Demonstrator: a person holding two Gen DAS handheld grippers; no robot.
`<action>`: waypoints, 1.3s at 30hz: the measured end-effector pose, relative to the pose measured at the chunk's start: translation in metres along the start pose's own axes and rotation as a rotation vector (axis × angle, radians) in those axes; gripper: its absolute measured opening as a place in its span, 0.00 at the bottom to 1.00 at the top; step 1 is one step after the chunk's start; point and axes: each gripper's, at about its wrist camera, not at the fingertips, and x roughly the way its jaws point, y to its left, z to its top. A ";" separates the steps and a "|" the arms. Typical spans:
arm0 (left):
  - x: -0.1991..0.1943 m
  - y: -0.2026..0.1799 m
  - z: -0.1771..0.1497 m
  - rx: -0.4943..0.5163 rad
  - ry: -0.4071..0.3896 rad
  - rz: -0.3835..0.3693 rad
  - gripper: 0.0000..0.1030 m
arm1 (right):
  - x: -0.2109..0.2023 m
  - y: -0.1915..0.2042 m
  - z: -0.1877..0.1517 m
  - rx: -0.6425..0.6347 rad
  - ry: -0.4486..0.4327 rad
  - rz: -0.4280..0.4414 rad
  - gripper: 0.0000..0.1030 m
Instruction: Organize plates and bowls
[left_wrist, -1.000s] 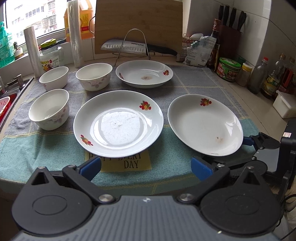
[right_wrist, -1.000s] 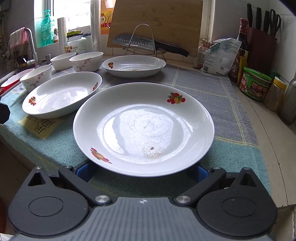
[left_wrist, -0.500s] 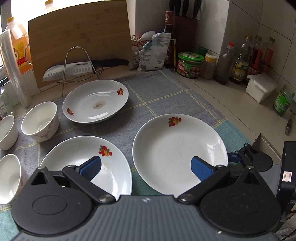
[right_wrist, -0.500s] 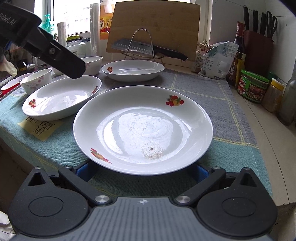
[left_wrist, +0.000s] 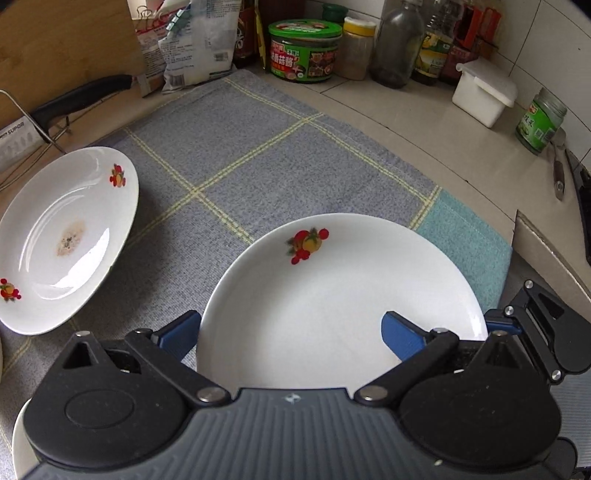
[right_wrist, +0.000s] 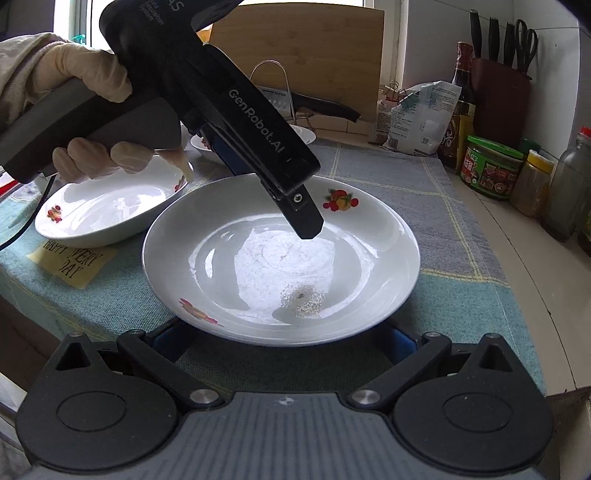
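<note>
Over near plate (left_wrist: 343, 306) on desk's cloth (left_wrist: 258, 155), my left claw (left_wrist: 291, 332) spread wide; right claw (right_wrist: 284, 341) open at its rim, not gripping. Risk: claws collide, plate slides off edge

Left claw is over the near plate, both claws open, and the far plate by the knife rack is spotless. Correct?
Not quite. The far plate by the knife rack has a brownish stain at its centre, as the left wrist view shows. The rest holds: the left claw is over the near plate, and it and the right claw are open.
</note>
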 end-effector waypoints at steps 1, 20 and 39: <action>0.003 0.002 0.001 0.001 0.010 -0.016 0.99 | 0.000 0.000 0.000 0.002 0.000 -0.002 1.00; 0.022 -0.002 0.004 0.173 0.108 -0.048 1.00 | -0.002 0.001 -0.003 0.010 -0.024 -0.005 1.00; 0.019 0.014 0.012 0.229 0.141 -0.172 0.98 | -0.006 0.009 -0.010 0.022 -0.089 -0.029 1.00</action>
